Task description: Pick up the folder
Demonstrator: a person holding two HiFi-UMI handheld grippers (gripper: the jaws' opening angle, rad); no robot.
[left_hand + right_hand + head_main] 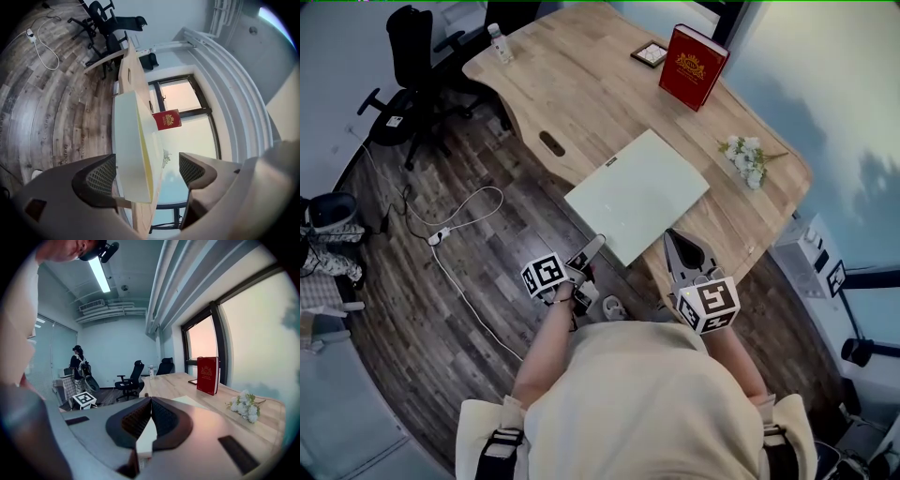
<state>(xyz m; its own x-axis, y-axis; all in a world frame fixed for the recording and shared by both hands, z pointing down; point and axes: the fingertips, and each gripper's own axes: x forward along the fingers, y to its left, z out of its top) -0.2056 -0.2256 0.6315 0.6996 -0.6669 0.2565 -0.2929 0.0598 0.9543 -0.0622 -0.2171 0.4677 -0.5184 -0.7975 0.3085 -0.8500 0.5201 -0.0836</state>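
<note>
Near edge of tabletop [581, 84]: the pale green folder [637, 195] lay there, its closest corner jutting past the rim toward the person.
Right gripper [150, 413]: its jaws were clamped on the folder's near edge.
Left gripper [147, 171]: its jaws stood wide apart with the folder's edge between them; neither pad seemed to press on it.
Step in hand: probably taking a second grip before the lift.
Doing it well: the left jaws needed to slide deeper over the edge and close squarely, then both sides had to rise together and level so the thin folder neither bent nor slipped.
Clearance: the red book [692, 66] and flowers [745, 157] stood well apart from the folder.
</note>
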